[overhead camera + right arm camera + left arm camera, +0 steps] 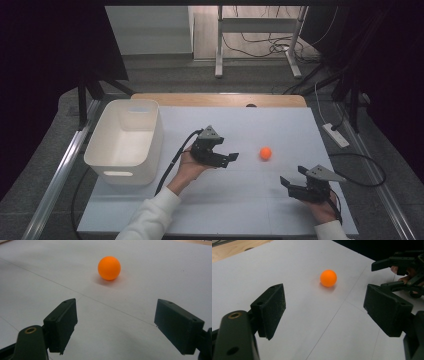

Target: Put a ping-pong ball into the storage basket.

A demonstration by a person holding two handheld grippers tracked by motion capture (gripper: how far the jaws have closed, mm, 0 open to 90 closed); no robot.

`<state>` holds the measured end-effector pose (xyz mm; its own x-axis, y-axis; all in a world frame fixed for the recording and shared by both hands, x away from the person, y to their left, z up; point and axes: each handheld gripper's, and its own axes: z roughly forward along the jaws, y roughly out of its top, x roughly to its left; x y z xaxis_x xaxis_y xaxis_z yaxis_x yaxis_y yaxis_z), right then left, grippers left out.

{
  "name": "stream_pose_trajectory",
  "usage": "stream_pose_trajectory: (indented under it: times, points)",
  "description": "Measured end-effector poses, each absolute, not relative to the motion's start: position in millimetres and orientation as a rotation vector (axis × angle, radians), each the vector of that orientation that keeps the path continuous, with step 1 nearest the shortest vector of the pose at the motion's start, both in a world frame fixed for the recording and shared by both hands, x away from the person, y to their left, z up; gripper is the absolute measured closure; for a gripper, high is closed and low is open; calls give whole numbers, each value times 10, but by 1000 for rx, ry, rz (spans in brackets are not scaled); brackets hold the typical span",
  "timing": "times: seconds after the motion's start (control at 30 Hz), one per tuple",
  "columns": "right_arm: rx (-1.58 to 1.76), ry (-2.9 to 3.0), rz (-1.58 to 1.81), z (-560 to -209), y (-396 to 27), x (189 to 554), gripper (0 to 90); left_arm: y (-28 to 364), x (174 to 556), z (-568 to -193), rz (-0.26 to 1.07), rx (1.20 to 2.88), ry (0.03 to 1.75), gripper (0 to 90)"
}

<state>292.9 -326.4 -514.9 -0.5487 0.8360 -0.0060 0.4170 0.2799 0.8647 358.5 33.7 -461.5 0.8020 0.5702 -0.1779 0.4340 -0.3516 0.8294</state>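
A small orange ball (265, 153) rests on the white table sheet (250, 200). My left gripper (231, 158) hovers just left of it, jaws open and pointing at the ball (328, 278), nothing between them. My right gripper (294, 179) sits near the table's front right, also open and empty, aimed up at the ball (109, 268) from below right. In the left gripper view my own gripper (324, 312) frames the ball, and the right gripper (398, 275) shows beyond it at the upper right. The right gripper view has its own gripper (116, 322) short of the ball.
A white plastic bin (125, 140) stands on the left side of the table, apparently empty. A wooden strip (220, 99) runs along the table's far edge. A power strip (336, 135) and cables lie off the right side.
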Motion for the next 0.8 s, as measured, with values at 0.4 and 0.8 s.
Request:
stream_pose_trajectory:
  times: [0.4, 0.8]
  points:
    - [1121, 2089, 1199, -5148, -3264, 2929, 185, 276, 3644, -4679, 160, 2014, 763, 187]
    - [1121, 2092, 1196, -5149, -3262, 2931, 185, 179, 3670, -4700, 169, 2036, 757, 187]
